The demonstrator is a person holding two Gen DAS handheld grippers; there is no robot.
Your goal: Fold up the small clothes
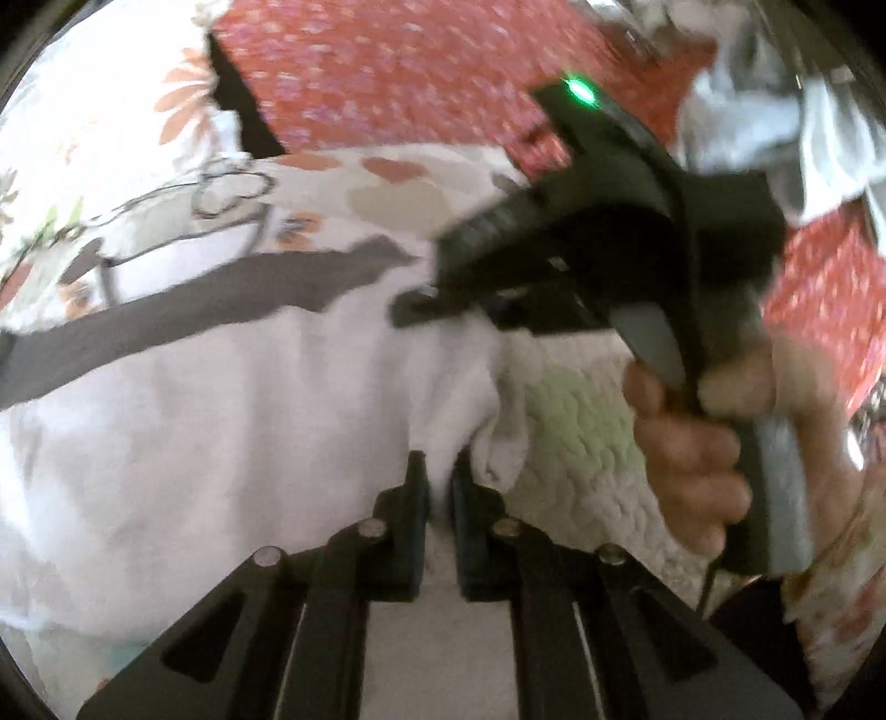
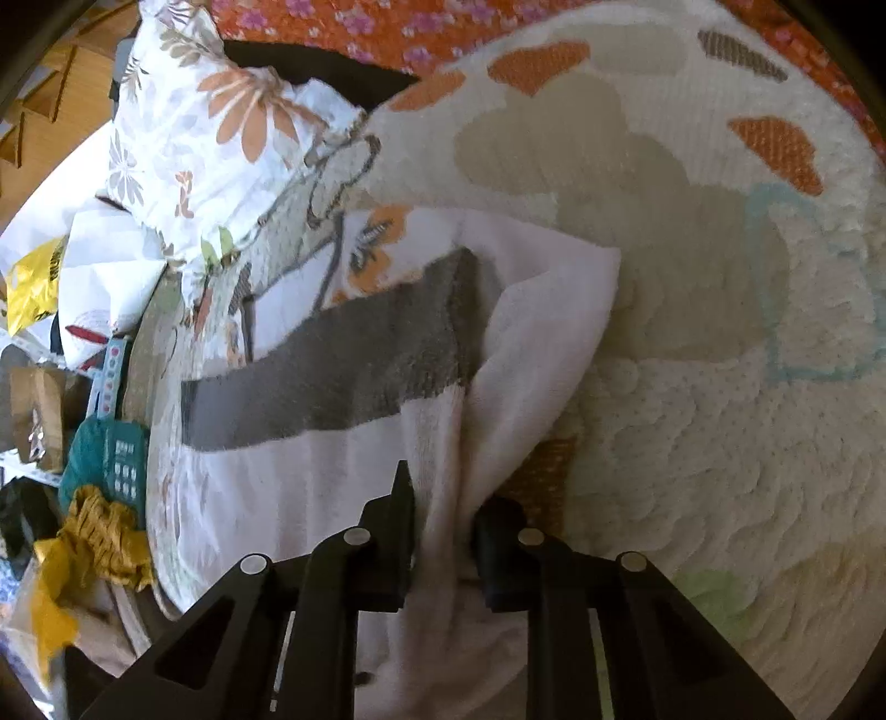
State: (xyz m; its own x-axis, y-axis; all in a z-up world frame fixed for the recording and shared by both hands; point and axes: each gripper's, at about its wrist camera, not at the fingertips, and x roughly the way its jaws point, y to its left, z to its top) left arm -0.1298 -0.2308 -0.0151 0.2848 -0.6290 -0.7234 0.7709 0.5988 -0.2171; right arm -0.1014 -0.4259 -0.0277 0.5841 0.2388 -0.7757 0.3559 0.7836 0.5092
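A cream quilted blanket [image 2: 692,443] with orange and beige patches covers most of the scene, and behind it at the far side lies an orange-red cloth with small pink flowers [image 2: 343,22]. On the blanket lies the white towel-like garment [image 2: 310,487] with a dark grey band [image 2: 332,376] across it; its right edge is lifted and folded into a thick pleat. To the left, a white pillow with an orange flower print [image 2: 221,127] rests beside the blanket, and further left there is a heap of small things, among them a yellow crumpled cloth [image 2: 94,537].

The right tool [image 2: 443,531] is closed on the bunched right edge of the garment, cloth filling the space between its fingers. The left tool [image 1: 440,487] is closed on a thin fold of the same white garment, near its right edge. In the left wrist view a person's hand [image 1: 703,443] holds the handle of the right tool.
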